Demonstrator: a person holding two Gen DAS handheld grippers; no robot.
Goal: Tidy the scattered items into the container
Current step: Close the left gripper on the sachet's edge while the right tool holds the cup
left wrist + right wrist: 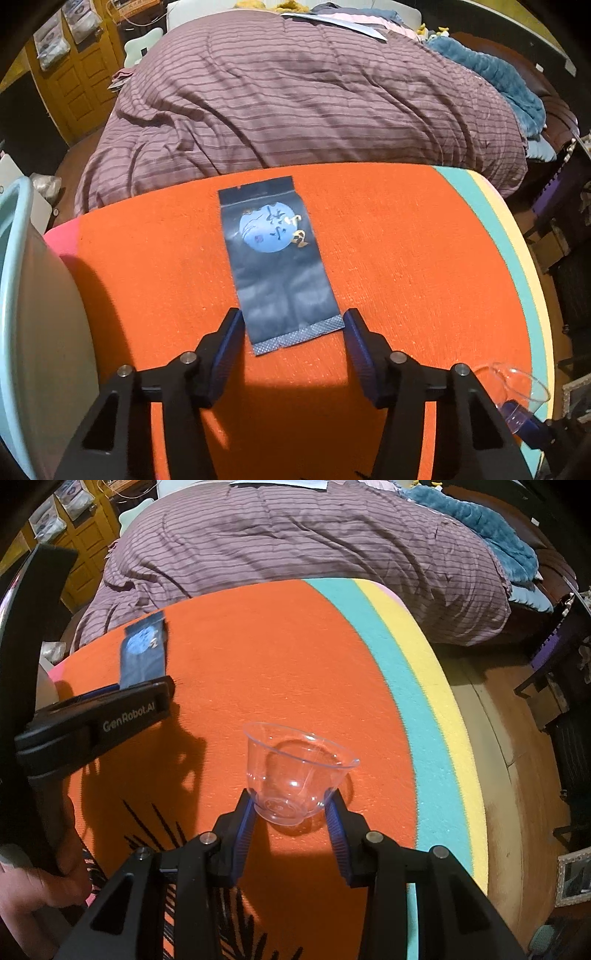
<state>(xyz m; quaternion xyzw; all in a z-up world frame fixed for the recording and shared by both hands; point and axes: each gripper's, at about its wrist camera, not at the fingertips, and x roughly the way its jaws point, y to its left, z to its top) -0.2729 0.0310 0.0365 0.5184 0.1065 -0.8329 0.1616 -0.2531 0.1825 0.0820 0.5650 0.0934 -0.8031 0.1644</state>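
Observation:
A dark blue foil packet (pixel 275 258) with a pale blue disc lies flat on the orange mat (pixel 406 258). My left gripper (pixel 293 319) straddles the packet's near sealed end, both pads against its side edges. In the right wrist view the packet (pixel 142 650) lies at the far left, its near end behind one of the left gripper's fingers (pixel 140 709). My right gripper (pixel 291 805) is shut on the base of a clear plastic cup (pixel 295 764), mouth facing away. The cup (pixel 517 382) also shows at the left wrist view's lower right.
A light blue basin (pixel 18 295) stands at the mat's left edge. The mat has teal (pixel 399 701) and yellow stripes on its right side. A bed with a striped purple duvet (pixel 295 103) lies beyond. A person's hand (pixel 29 886) holds the left gripper.

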